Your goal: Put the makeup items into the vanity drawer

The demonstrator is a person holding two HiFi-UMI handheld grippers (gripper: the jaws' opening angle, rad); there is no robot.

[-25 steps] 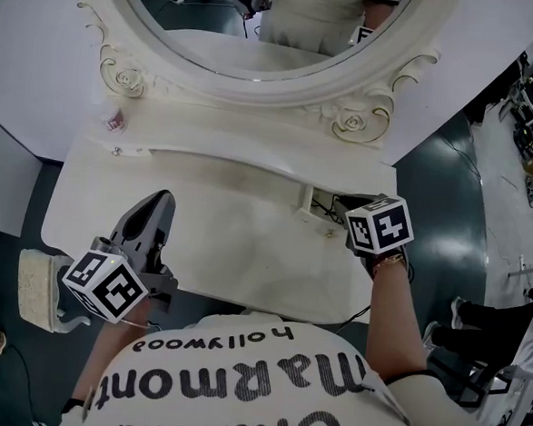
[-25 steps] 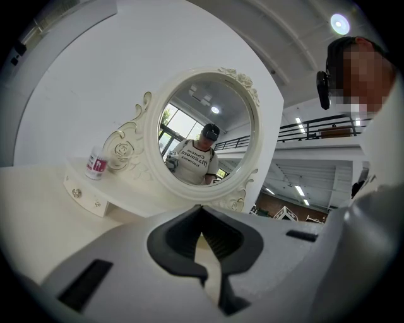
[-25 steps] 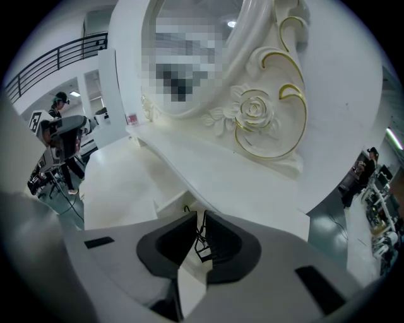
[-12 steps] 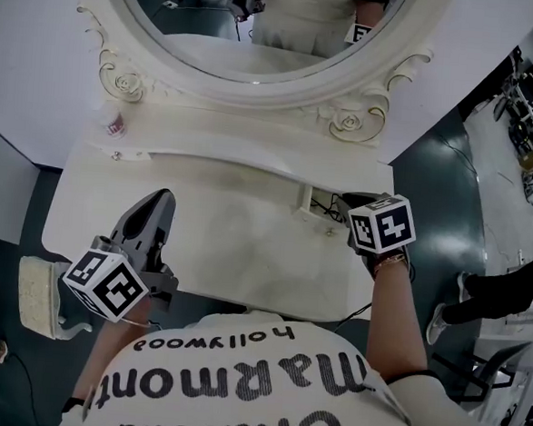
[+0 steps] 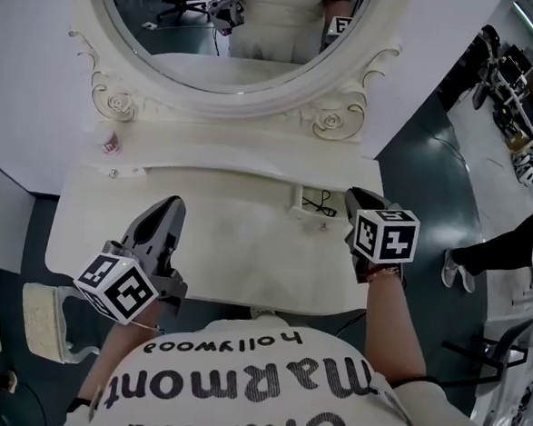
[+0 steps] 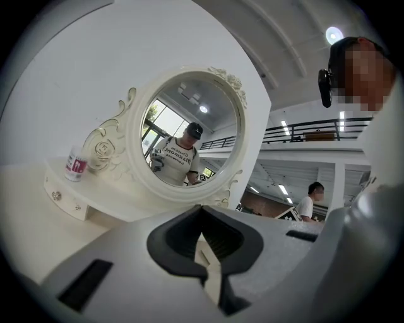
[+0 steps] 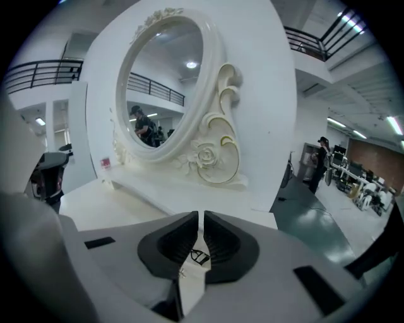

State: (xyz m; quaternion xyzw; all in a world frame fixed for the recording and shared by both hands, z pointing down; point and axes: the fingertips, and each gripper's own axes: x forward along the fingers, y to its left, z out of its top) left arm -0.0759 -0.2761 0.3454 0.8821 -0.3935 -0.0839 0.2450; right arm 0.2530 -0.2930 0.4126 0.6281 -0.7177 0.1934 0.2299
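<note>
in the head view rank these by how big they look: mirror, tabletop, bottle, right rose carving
Largest to smallest:
1. tabletop
2. mirror, cut off by the top edge, so its gap to the tabletop is unsure
3. right rose carving
4. bottle

I've got the oval mirror [image 5: 230, 23] standing along the back edge of the vanity [image 5: 246, 243]. Carved roses [image 5: 330, 121] sit at both lower corners of its pale frame. Off the vanity's left edge, a cushioned stool [image 5: 45, 321] stands on the dark floor [image 5: 425, 164]. Well off to the right, a bystander's legs [image 5: 498, 253] show near cluttered workbenches [image 5: 519, 116].
</note>
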